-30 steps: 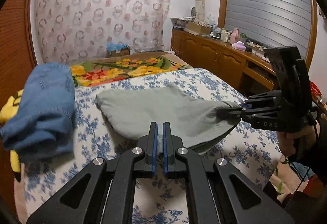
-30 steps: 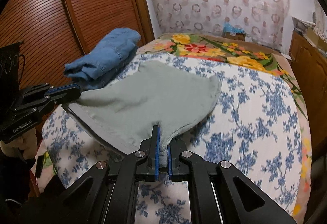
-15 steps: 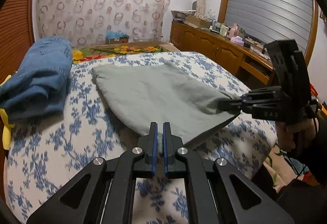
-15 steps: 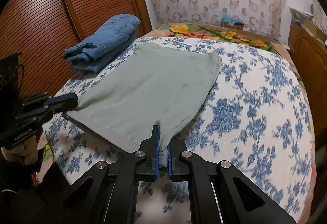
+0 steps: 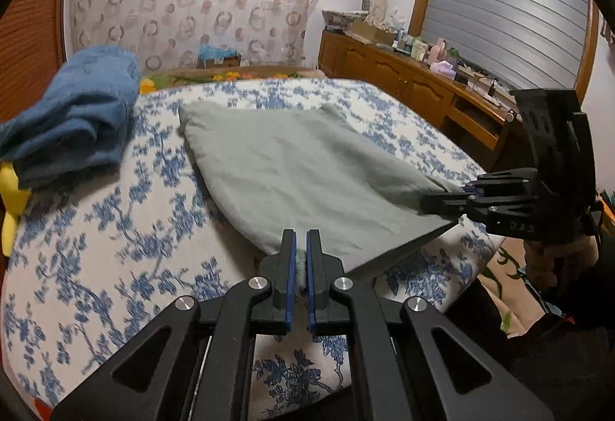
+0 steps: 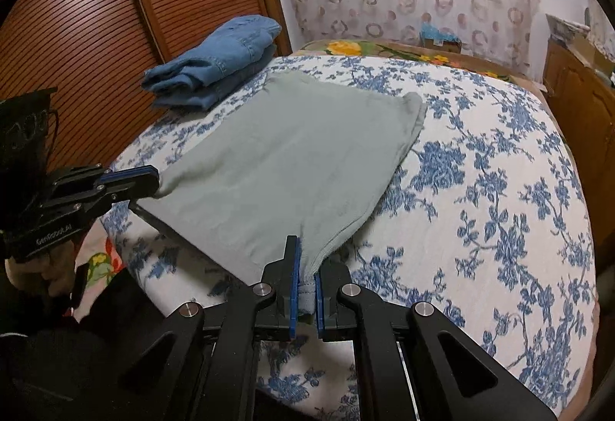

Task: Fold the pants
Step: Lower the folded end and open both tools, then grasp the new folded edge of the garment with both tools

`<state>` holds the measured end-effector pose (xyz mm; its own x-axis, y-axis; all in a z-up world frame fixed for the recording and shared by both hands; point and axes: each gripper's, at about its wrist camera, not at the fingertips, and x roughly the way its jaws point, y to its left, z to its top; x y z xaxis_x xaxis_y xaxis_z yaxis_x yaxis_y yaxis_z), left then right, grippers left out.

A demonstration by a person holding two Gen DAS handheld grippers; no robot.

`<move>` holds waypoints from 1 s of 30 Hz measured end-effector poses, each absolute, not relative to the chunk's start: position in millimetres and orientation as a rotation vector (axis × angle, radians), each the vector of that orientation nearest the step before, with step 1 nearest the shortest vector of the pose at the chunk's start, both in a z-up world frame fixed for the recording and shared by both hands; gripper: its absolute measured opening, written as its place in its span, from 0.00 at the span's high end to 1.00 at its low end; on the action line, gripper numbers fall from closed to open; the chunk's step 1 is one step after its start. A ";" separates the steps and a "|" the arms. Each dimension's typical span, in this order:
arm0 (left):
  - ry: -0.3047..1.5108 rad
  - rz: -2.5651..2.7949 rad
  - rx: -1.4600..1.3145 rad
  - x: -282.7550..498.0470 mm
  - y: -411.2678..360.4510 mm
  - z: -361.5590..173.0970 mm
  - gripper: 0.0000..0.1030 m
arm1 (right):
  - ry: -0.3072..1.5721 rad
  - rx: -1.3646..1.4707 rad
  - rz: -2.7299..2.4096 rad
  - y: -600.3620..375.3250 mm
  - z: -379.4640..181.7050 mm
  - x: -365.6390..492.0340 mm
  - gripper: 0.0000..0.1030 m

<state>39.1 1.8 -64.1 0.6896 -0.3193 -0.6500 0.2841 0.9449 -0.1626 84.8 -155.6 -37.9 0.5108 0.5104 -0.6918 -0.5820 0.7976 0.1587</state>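
Note:
Grey-green pants (image 5: 300,175) (image 6: 284,167) lie spread on the bed's blue-flowered cover, their near edge held just above its front edge. My left gripper (image 5: 301,252) is shut on the near left corner of that edge; a bit of grey cloth shows between its blue pads. My right gripper (image 6: 306,267) is shut on the near right corner, the hem pinched between its pads. Each gripper also shows in the other's view: the right gripper (image 5: 442,203) at the right, the left gripper (image 6: 153,182) at the left. The cloth between them is pulled flat.
Folded blue jeans (image 5: 73,117) (image 6: 215,61) lie at the bed's far left, beside a wooden slatted door (image 6: 84,9). A yellow item (image 5: 11,205) pokes out by the jeans. A wooden sideboard (image 5: 415,82) with clutter runs along the right. A patterned curtain hangs behind.
Both grippers have drawn the pants toward the bed's front edge and lowered them; the cloth, lifted and sagging a second ago, now lies flat on the cover.

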 end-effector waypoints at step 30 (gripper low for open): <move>0.812 -0.287 -0.080 30.8 13.9 -90.2 0.62 | 0.837 -0.115 0.610 -153.4 -48.9 61.0 0.63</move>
<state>30.8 13.9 -90.2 0.6518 -0.2831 -0.7035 0.2222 0.9583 -0.1798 61.0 -153.4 -48.9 0.5103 0.4616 -0.7256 -0.5496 0.8240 0.1377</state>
